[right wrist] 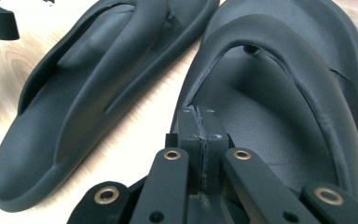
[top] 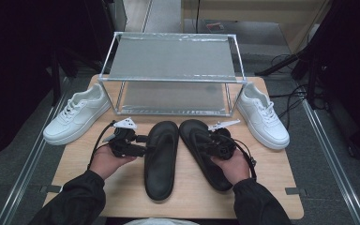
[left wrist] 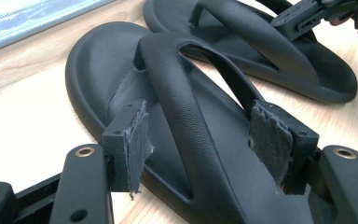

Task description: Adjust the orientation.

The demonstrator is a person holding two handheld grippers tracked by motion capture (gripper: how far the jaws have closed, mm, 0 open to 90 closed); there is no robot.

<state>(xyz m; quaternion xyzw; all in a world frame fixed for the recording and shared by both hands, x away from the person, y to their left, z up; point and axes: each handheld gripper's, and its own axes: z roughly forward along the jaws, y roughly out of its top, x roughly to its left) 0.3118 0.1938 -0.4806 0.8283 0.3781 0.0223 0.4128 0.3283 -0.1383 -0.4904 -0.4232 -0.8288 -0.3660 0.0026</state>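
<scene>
- High view — wooden worktop (top: 122, 187) bearing a metal two-tier shoe rack (top: 172, 75) at 12 o'clock, both its shelves bare.
- One white sneaker (top: 77, 115) at 10 o'clock, just beside the rack's left leg; a second white sneaker (top: 262, 115) at 2 o'clock, just beside its right leg.
- Two black flip-flops at centre, toes pointing toward the rack: left flip-flop (top: 161, 159) lying straight, right flip-flop (top: 206, 152) angled with its heel toward 5 o'clock. Their toe ends are close together, their heels apart.
- Left gripper (top: 145, 143) held level at the left flip-flop's 9 o'clock edge; right gripper (top: 205, 140) over the right flip-flop's strap area. Dark sleeves enter from 6 o'clock.
- Left gripper view — fingers (left wrist: 135, 140) spread wide, one either side of the left flip-flop's (left wrist: 135, 60) strap; the frayed pads stand clear of it, gripping nothing. The right flip-flop (left wrist: 279, 60) lies at 1 o'clock, with the right gripper (left wrist: 303, 16) above it.
- Right gripper view — fingers (right wrist: 203, 128) pressed together pad to pad, nothing between them, poised over the footbed of the right flip-flop (right wrist: 317, 93) below its strap. The left flip-flop (right wrist: 98, 93) lies at 10 o'clock on the worktop (right wrist: 9, 74).
</scene>
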